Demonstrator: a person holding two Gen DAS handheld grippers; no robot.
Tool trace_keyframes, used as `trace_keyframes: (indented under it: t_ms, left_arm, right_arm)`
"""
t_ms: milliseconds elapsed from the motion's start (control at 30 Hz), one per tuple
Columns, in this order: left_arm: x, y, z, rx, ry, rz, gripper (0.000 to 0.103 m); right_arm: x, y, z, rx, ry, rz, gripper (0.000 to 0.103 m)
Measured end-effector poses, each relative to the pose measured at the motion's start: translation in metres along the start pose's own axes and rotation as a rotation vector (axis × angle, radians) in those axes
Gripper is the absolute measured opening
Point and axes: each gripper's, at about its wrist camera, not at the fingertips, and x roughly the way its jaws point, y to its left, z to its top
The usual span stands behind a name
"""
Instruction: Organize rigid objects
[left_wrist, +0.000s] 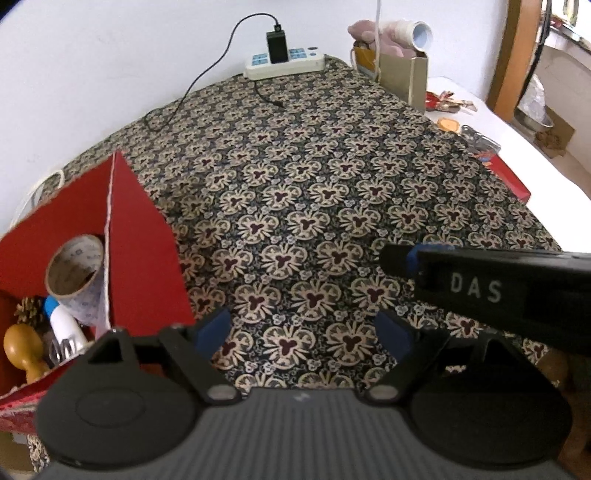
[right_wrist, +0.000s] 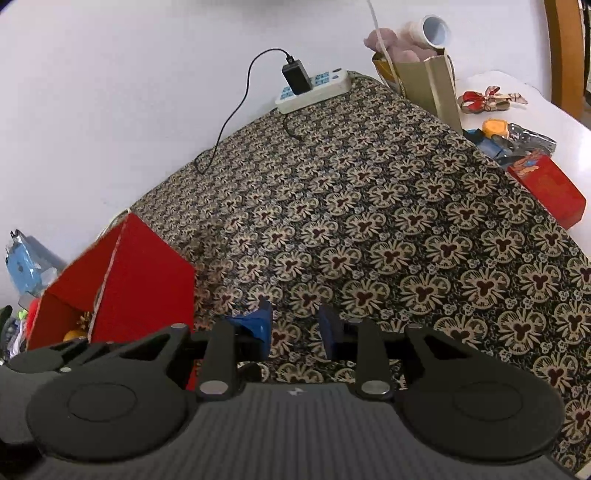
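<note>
Two hand-held grippers hover above a table covered with a dark floral cloth (left_wrist: 314, 177). The left gripper (left_wrist: 303, 334) has its blue-padded fingers spread wide with nothing between them, only patterned cloth showing in the gap. The right gripper (right_wrist: 295, 328) has its jaws partly parted, a narrow gap between the pads, and it too holds nothing. In the left wrist view, the right gripper reaches in from the right edge as a black bar marked with white letters.

Just beside the left gripper, at the near left corner of the table, stands an open red box (left_wrist: 144, 243). Inside it lie the gathered things: a cardboard tube (left_wrist: 75, 271) leaning against the box's wall, a white bottle with a blue cap (left_wrist: 62, 319), a rounded wooden piece (left_wrist: 22, 345) and a pine cone (left_wrist: 27, 308).

The middle of the cloth is bare. At the far edge, against the wall, sits a white power strip (left_wrist: 284, 64) with a black charger plugged in. At the far right corner stands a gold paper bag (left_wrist: 404, 75), and along the right edge lies a small red packet (right_wrist: 550, 188) near scattered small items.

Judging from this, the step in hand is a pause between placements: most things seem boxed already. The next move probably calls for reaching to the right edge for a remaining rigid item, closing on it and carrying it to the box.
</note>
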Motion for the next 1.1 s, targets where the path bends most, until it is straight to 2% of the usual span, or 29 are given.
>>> trace_keyframes:
  t_ms: [367,633,800,1100]
  left_arm:
    - [0.012,-0.018,0.011,-0.134,0.049,0.063,0.088]
    - [0.022,-0.026,0.009,-0.234,0.083,0.102,0.088]
    - [0.025,-0.031,0.008,-0.262,0.09,0.115,0.088]
    - [0.033,-0.039,0.011,-0.281,0.088,0.133,0.088]
  right_arm:
    - [0.011,-0.022,0.03,-0.123,0.071,0.047,0.011]
    - [0.022,-0.04,0.038,-0.185,0.141,0.082,0.012]
    - [0.027,-0.044,0.04,-0.219,0.168,0.098,0.012]
    - [0.029,-0.052,0.045,-0.259,0.165,0.106,0.012]
